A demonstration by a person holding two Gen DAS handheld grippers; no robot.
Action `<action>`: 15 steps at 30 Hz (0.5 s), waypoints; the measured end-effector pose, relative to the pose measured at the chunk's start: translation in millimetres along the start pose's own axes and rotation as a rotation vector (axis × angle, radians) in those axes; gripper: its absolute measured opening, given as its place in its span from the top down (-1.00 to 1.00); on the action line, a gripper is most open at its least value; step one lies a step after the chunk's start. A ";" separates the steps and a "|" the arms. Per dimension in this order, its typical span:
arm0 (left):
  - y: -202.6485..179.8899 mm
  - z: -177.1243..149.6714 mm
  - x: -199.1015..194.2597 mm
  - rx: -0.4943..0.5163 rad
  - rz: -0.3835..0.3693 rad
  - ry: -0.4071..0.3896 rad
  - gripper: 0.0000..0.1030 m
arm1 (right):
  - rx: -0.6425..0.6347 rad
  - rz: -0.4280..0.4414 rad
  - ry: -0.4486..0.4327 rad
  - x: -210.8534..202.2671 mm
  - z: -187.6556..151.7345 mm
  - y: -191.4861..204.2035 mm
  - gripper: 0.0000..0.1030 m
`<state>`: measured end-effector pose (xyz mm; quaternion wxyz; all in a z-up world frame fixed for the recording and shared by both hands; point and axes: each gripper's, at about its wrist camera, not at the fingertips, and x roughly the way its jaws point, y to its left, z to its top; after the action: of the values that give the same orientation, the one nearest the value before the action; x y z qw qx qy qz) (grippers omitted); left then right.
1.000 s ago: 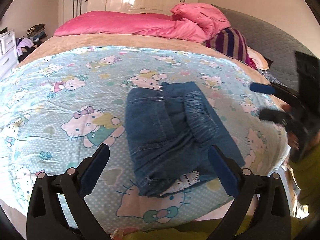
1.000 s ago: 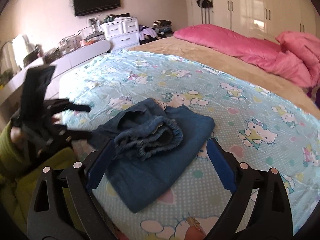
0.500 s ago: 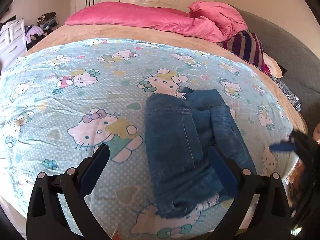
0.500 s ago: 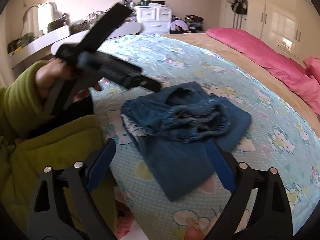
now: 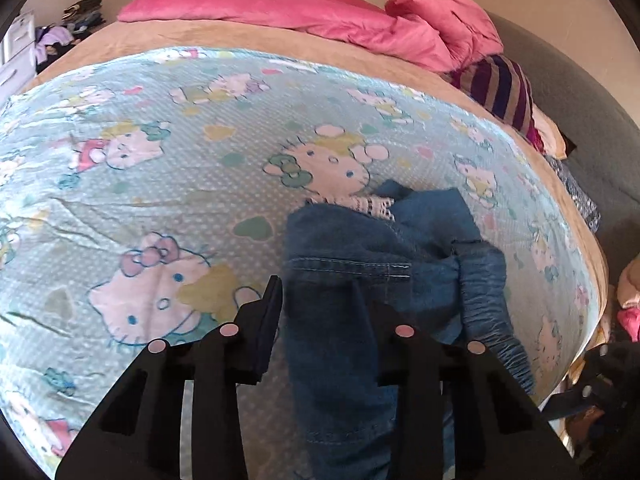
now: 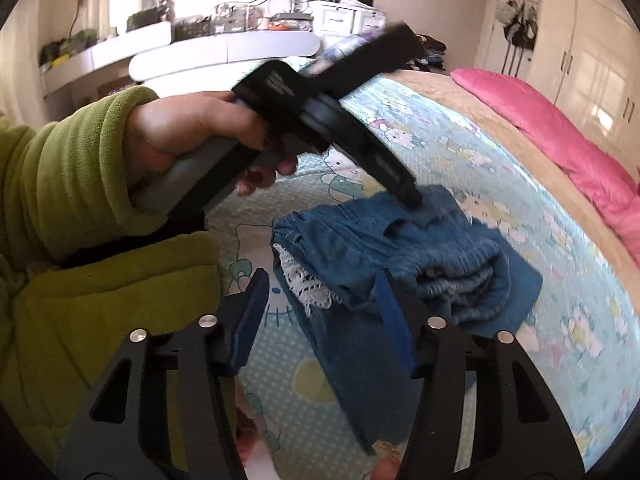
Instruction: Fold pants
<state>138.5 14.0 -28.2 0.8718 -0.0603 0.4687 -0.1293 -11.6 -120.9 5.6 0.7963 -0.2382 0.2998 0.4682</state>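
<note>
Bedroom first: a big bed (image 5: 120, 208) with a blue cat-print sheet, a pink blanket (image 5: 288, 12) up at 12 o'clock, and a white desk (image 6: 224, 48) behind in the right view.

On the sheet lie the jeans (image 5: 360, 280), bunched up in a lumpy pile with a bit of white lace (image 6: 308, 284) poking out (not a neat fold yet). In the left view they sit at about 4 o'clock from the middle of the sheet, close to the bed's near edge.

The left gripper (image 5: 316, 292) has just been closing, and denim is between its jaws. From the right view its tip digs into the top of the pile, so it looks pinched on the cloth. A hand (image 6: 180, 136) in a green sleeve (image 6: 64, 176) holds it.

The right gripper (image 6: 320, 300) has just been closing too. Its jaws stand partly apart around the near edge of the pile at 6 o'clock; I cannot tell if the pads press yet.

I think this is the grabbing step. Next, both need a firm pinch, then lift and spread the jeans flat.
</note>
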 end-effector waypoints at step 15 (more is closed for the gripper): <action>4.4 -4.7 3.0 -0.006 -0.021 -0.017 0.34 | -0.163 0.014 0.090 56.8 24.9 18.2 0.78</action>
<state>136.9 17.4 -34.2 0.8742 -0.0689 0.4608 -0.1366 0.2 -62.2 -18.4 0.7567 -0.3209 0.2979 0.4855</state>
